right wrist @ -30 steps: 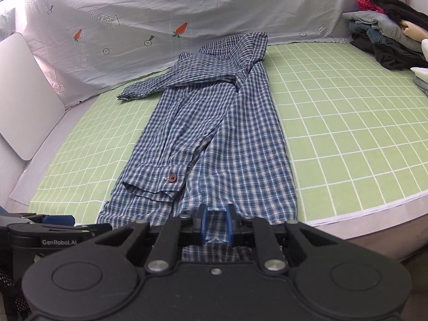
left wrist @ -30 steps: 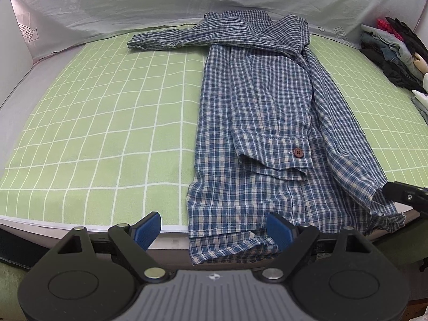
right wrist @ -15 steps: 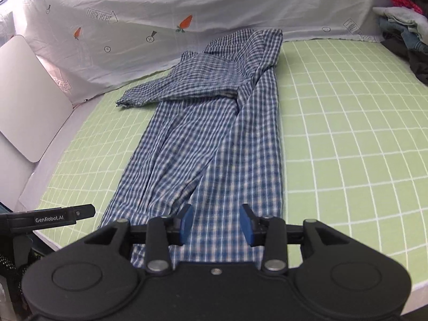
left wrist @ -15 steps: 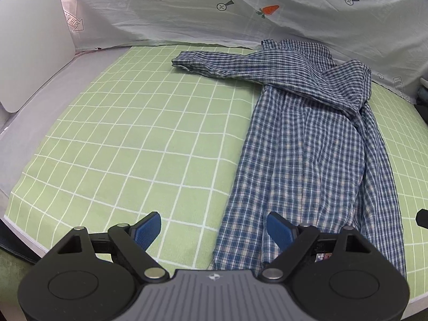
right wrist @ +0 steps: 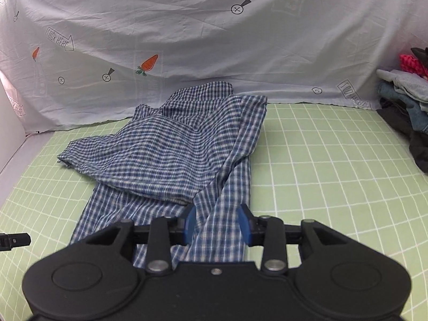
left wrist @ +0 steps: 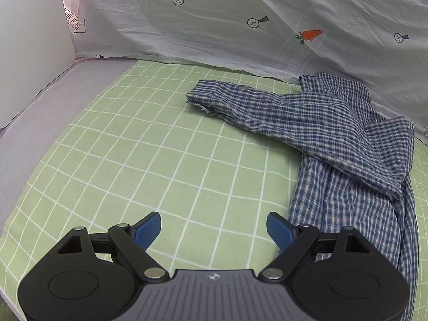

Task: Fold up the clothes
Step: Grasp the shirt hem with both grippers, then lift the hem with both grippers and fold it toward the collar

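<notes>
the plaid shirt (right wrist: 171, 165) serves as the landmark: it lies flat on the green checked cover (left wrist: 160, 160) of the tabletop, its body running as a long narrow strip from the near edge away toward the printed backdrop sheet (right wrist: 214, 40). nearest to it, the right gripper (right wrist: 217, 226) sits directly over the strip's near part, fingers (right wrist: 190, 223) parted to a middling gap with plaid cloth showing between them; whether the pads touch the fabric cannot be told, and nothing looks pinched. the left gripper (left wrist: 214, 230) is off the shirt's left edge, over bare green cover, fingers (left wrist: 148, 230) spread wide and holding nothing; its right pad sits just beside the strip's left edge. farther along, one sleeve (left wrist: 254, 107) leaves the shoulder area and sticks out to the left across the cover, its long axis roughly crosswise to the body, cuff end (left wrist: 199, 97) farthest left. seen from the left gripper, that sleeve lies ahead and slightly right, well apart from the fingers. so the left gripper looks the better placed to take the cuff and bring the sleeve back over the strip, while the right is already on the body. beyond the shirt's collar end stands the backdrop sheet, and far to the shirt's right, a pile of other clothes (right wrist: 404, 107).
</notes>
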